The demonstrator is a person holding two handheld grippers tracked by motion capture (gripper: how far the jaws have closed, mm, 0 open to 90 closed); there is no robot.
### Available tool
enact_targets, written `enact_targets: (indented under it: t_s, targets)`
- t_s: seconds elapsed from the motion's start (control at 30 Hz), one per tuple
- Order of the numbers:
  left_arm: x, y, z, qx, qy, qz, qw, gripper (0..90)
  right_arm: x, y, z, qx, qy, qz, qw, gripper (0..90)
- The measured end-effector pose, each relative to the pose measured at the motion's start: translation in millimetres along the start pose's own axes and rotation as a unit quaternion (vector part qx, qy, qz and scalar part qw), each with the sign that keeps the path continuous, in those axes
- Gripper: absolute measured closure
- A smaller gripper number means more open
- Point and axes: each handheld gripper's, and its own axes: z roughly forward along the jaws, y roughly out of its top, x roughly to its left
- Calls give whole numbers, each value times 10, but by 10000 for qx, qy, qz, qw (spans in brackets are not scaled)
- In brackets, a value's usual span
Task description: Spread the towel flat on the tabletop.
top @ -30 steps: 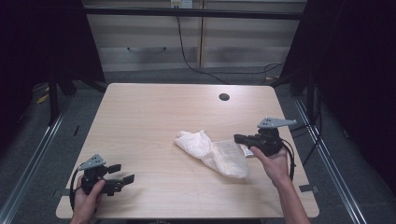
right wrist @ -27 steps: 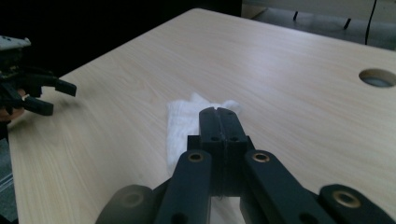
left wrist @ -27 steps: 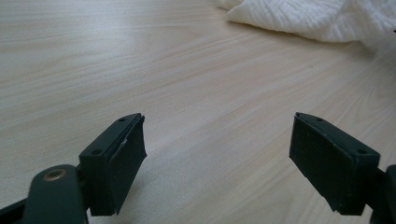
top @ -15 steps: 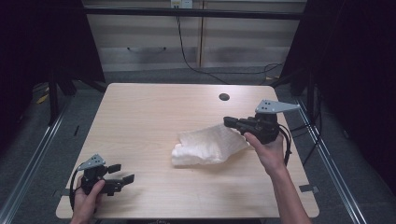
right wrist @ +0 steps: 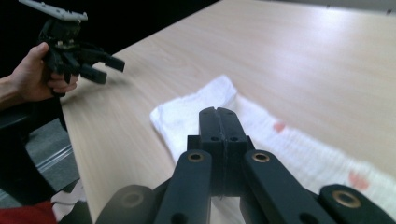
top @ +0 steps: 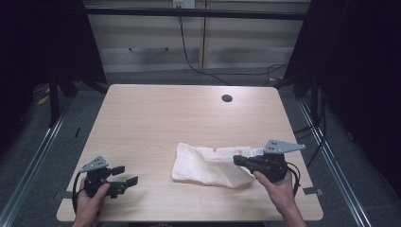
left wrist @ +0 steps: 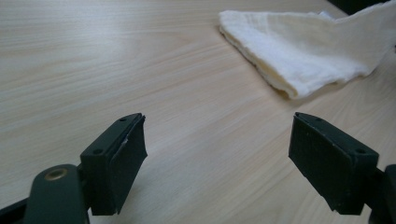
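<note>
High view, white cloth point(top: 208, 163) folded, faint pink marks, lying right of centre on near half of counter point(top: 156, 118), right gripper point(top: 239, 160) jaws clenched on cloth's right edge, left gripper point(top: 126, 175) jaws spread wide, holding nothing, near-left corner, well apart from cloth
</note>
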Motion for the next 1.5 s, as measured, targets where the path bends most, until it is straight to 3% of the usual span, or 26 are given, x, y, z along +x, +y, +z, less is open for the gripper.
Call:
enact_targets:
  t_s: [0.13,0.33,0.37,0.47,0.53,0.63,0.7,0.87,1.07,1.2,1.5]
  targets:
    - [-54,76,78,10,-11,3,10000,187,3,-203,12,176,29,125,9998,900]
    - [-145,221,192,162,-180,195,9995,258,-47,-425,74,483,-35,285,9984,900]
    - [-151,272,240,87,-308,166,9994,292,-133,-497,116,589,-75,434,9973,900]
    - [-119,379,350,40,-500,44,9987,341,-235,-598,220,749,-118,585,9954,900]
    - [-105,460,433,58,-529,-8,9986,353,-250,-668,319,1006,-114,592,9931,900]
    - [-122,564,545,96,-416,98,9990,364,-241,-726,437,1324,-182,465,9899,900]
    - [-112,602,608,68,-371,94,9992,360,-234,-747,479,1318,-128,541,9897,900]
    - [-49,623,726,51,-343,20,9994,371,-177,-746,518,1350,-95,325,9903,900]
    - [81,608,861,228,-248,-68,9994,395,-31,-743,632,1397,222,40,9899,900]
    - [147,651,1024,433,-191,-56,9989,385,24,-743,679,1420,392,30,9891,900]
    - [69,701,1337,475,-332,151,9982,540,47,-760,664,1453,523,-5,9880,900]
